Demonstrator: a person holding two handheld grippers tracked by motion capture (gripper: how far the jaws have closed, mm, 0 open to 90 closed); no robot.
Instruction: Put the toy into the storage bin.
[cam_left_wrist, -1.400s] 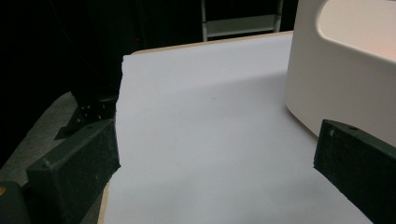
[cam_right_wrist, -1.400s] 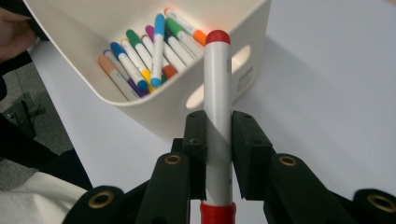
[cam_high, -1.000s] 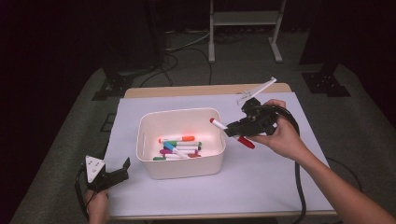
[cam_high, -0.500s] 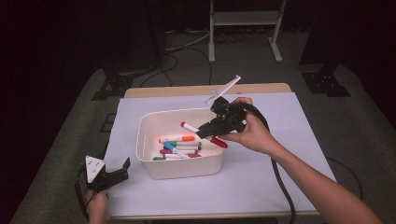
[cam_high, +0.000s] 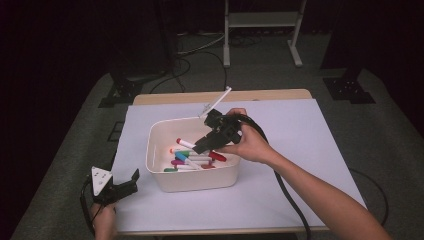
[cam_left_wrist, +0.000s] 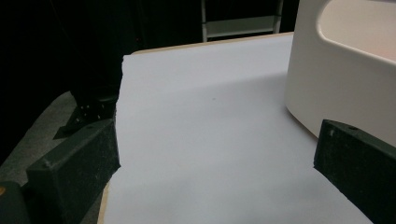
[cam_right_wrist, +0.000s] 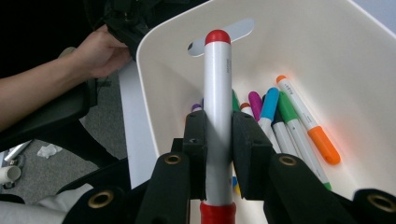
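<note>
1. High view: the white bin (cam_high: 192, 177) is taken as the landmark; it stands on the pale sheet (cam_high: 310, 150) that covers the table.
2. The right gripper (cam_high: 202, 145) is held over the bin's far right part, and its jaws are clamped on the barrel of a red-capped marker (cam_high: 186, 144), which juts out over the bin's inside.
3. In the right gripper view the same marker (cam_right_wrist: 217, 98) is seen gripped at mid-barrel between the two black pads, pointing toward the bin's slotted end wall (cam_right_wrist: 224, 32), above the loose markers.
4. Several markers (cam_high: 192, 161) are already lying on the bin's floor; an orange-capped one (cam_right_wrist: 306, 121) and a blue-capped one (cam_right_wrist: 268, 109) are made out among them.
5. The left gripper (cam_high: 125, 187) is held low, just off the bin's near left corner, with its jaws spread apart and nothing between them.
6. No loose marker is seen on the sheet around the bin, so the collecting is judged nearly finished: the held marker remains to be released into the bin.
</note>
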